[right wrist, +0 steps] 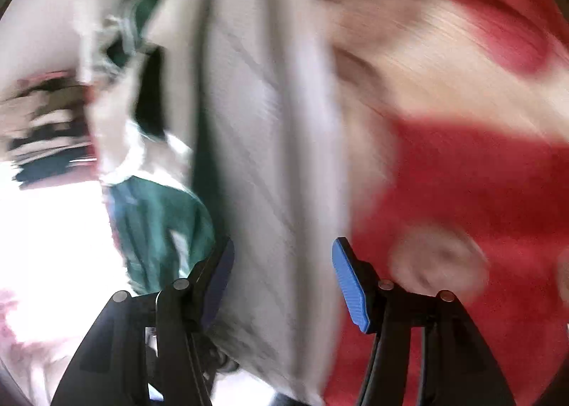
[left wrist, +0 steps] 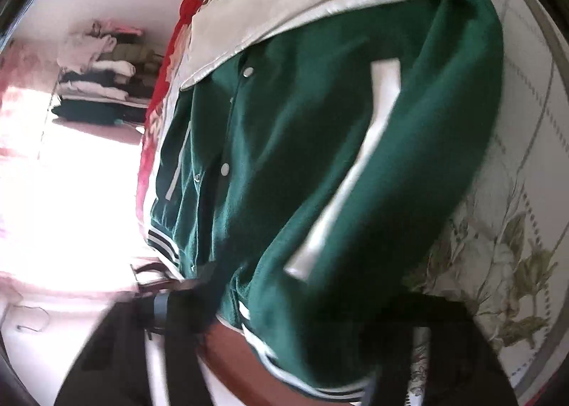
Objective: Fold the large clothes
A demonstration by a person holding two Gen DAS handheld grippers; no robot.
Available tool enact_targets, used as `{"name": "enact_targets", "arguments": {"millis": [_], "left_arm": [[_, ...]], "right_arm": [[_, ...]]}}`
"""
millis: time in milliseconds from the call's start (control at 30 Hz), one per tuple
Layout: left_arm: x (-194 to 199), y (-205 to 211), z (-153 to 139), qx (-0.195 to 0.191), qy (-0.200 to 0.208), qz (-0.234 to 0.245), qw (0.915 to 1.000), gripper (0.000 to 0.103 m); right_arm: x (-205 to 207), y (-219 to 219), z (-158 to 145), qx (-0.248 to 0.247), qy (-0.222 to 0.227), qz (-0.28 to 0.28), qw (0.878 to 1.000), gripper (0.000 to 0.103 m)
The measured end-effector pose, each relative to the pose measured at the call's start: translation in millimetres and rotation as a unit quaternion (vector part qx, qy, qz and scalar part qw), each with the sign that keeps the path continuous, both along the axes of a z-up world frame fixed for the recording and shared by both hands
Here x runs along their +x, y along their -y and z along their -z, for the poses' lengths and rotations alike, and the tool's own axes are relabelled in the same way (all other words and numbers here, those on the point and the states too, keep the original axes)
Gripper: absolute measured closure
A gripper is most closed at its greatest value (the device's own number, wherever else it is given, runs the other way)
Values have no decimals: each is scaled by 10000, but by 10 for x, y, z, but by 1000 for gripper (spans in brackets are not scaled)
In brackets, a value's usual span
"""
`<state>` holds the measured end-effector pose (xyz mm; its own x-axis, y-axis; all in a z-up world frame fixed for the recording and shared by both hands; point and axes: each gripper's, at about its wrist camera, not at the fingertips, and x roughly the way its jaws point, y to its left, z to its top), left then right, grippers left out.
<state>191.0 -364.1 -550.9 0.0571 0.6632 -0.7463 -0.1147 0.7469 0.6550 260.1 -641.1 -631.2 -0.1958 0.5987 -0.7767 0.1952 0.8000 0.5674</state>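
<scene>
- Folding is under way on a green varsity jacket [left wrist: 320, 174], which in the left wrist view lies spread across a floral bedspread [left wrist: 515, 246] with its pale lining [left wrist: 284, 14] turned out at the far end.
- The left gripper [left wrist: 284, 342] sits at the near hem, where the striped rib band [left wrist: 270, 356] runs between its dark, blurred fingers; the hem cloth lies between the jaws, which stand narrow, but the blur hides whether the pads actually press on it.
- A shelf of folded clothes [left wrist: 99, 78] stands well beyond the jacket, beside bright window light.
- In the right wrist view, the right gripper [right wrist: 284, 281] has its jaws fairly wide, with a thick band of pale lining cloth [right wrist: 270, 157] running between them. The left finger touches the cloth; the blue pad [right wrist: 350, 285] on the other finger appears to stand just clear of it.
- Green jacket cloth [right wrist: 160, 221] hangs to the left, and a red patterned fabric [right wrist: 462, 174] fills the right side, heavily smeared.
- Judging by this, the step is taking hold of two edges for a fold. The next move calls for firm grips on both, then carrying them together evenly so the heavy cloth does not sag or slip.
</scene>
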Motion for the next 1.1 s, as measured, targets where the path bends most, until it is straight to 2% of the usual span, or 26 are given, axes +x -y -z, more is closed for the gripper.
{"name": "enact_targets", "arguments": {"millis": [33, 67, 167, 267, 367, 433, 467, 500, 567, 733, 833, 967, 1033, 1100], "left_arm": [[24, -20, -41, -104, 58, -26, 9999, 77], [50, -24, -72, -93, 90, -44, 9999, 78], [108, -92, -94, -188, 77, -117, 9997, 82], [154, -158, -83, -234, 20, -93, 9997, 83], [171, -169, -116, -289, 5, -58, 9996, 84], [170, -206, -171, -418, 30, -81, 9991, 85], [160, -234, -217, -504, 66, -101, 9987, 86], [144, -271, -273, -548, 107, -147, 9983, 86], [101, -362, -416, -763, 209, -120, 9968, 86], [-48, -734, -788, -1297, 465, -4, 9905, 86], [-116, -1115, -1076, -1666, 615, -23, 9841, 86], [-131, -1937, -1411, -2298, 953, -233, 9683, 86], [-117, -2364, -1429, -2545, 1038, -384, 9607, 86], [-94, -2826, -1378, -2723, 1145, -591, 9536, 85]], "right_arm": [[115, -69, 68, 371, 49, 49, 9993, 37], [222, -139, 148, 693, 74, 121, 9975, 34], [508, -307, 357, 1332, 134, 258, 9907, 29], [744, -521, 616, 2070, 36, 511, 9770, 26], [925, -694, 772, 2335, -176, 529, 9708, 26], [1003, -830, 790, 2254, -229, 511, 9726, 36], [1031, -870, 775, 2180, -205, 543, 9742, 65], [1020, -956, 769, 1999, -238, 548, 9780, 78], [1014, -1059, 633, 1796, -224, 593, 9817, 84], [1123, -1406, -108, 1291, 194, 333, 9909, 87], [1205, -1769, -638, 1021, 380, 273, 9937, 87], [1313, -2536, -1241, 338, 653, -28, 9973, 87], [1390, -3073, -1426, -199, 818, -430, 9955, 87], [1455, -3591, -1492, -508, 880, -636, 9928, 87]]}}
